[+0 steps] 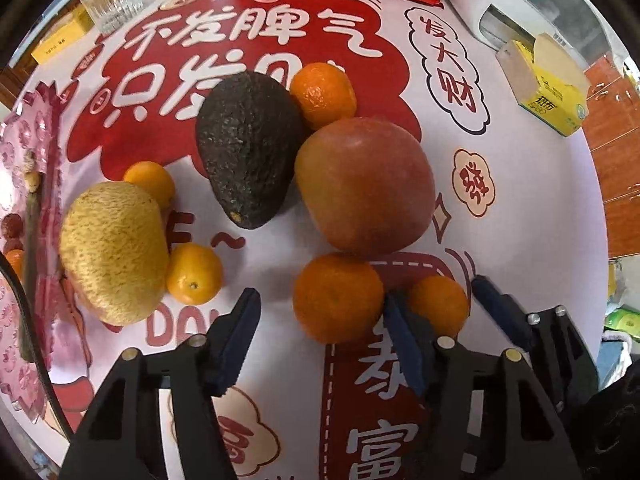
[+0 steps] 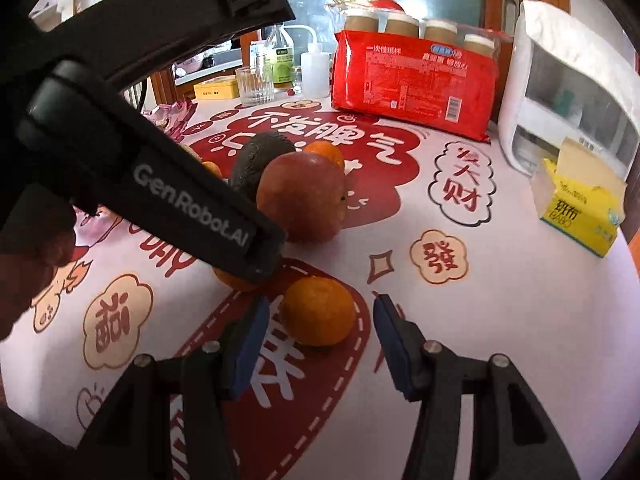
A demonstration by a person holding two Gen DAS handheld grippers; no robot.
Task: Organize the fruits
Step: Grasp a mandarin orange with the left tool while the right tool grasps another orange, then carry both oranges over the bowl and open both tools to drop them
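In the left wrist view a dark avocado point(image 1: 248, 148), a red apple point(image 1: 366, 184), a yellow melon-like fruit point(image 1: 114, 252) and several tangerines lie on the red-and-white tablecloth point(image 1: 272, 264). My left gripper point(image 1: 320, 320) is open, with a tangerine point(image 1: 338, 296) between its fingertips. A smaller tangerine point(image 1: 438, 304) lies between the right gripper's fingers point(image 1: 496, 308). In the right wrist view my right gripper point(image 2: 318, 328) is open around that tangerine point(image 2: 318, 310). The left gripper's body point(image 2: 168, 196) crosses the upper left and hides part of the fruit; the apple point(image 2: 304, 196) and avocado point(image 2: 256, 160) show behind it.
A red pack of paper cups point(image 2: 416, 84) stands at the back, with a white dispenser point(image 2: 568, 92) and a yellow tissue box point(image 2: 580, 208) on the right. A glass point(image 2: 254, 86) and bottles stand back left. A pink wrapper point(image 1: 36, 216) lies at the left edge.
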